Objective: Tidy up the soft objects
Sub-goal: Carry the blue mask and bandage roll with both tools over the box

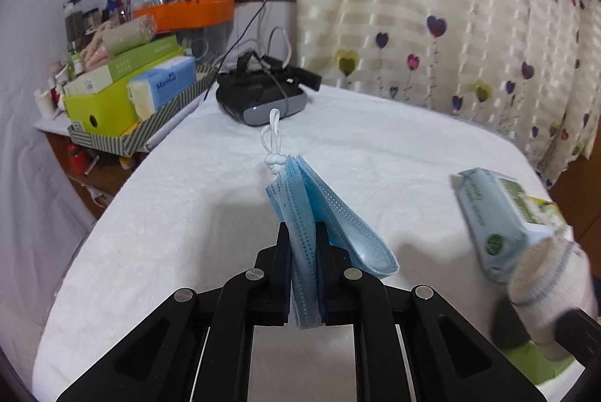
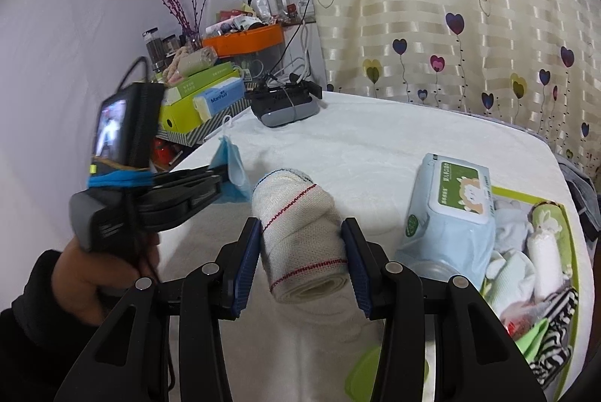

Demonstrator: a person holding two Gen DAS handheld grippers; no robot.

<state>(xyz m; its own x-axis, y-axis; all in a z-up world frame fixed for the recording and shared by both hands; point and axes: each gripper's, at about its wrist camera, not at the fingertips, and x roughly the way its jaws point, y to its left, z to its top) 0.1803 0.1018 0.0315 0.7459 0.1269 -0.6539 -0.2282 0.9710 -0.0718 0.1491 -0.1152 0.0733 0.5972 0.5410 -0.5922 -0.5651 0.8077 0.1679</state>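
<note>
Step in hand: carrying two soft items at once, both lifted clear of the white bench (image 1: 375, 146).
Left gripper (image 1: 304, 233): fingers nearly closed, pinching a folded blue face mask (image 1: 311, 210) at centre frame; knotted white ear loop (image 1: 272, 139) poking up above it.
Right gripper (image 2: 300, 233): fingers set wide, clamped on either side of a rolled white bandage (image 2: 300, 237) with red stitching, centre of the right wrist view.
Destination, judged: likely the green-rimmed bin (image 2: 573, 233) at right of the right wrist view, already holding pale cloths and a striped fabric.
Next move, judged: bringing each item over the bin and letting go low, since the limp mask could snag on a finger or drape over the rim.
Obstacle: pale blue wet wipes pack (image 2: 447, 207) leaning at the bin's near edge, just beside the bandage's path.
Surface: fluffy white cloth over the bench, a black headset (image 1: 259, 94) with cables at its far end.
Room: heart-print curtain (image 1: 450, 8) across upper right; cluttered shelf with green boxes (image 1: 109, 90) and orange tray (image 1: 188, 11) upper left.
</note>
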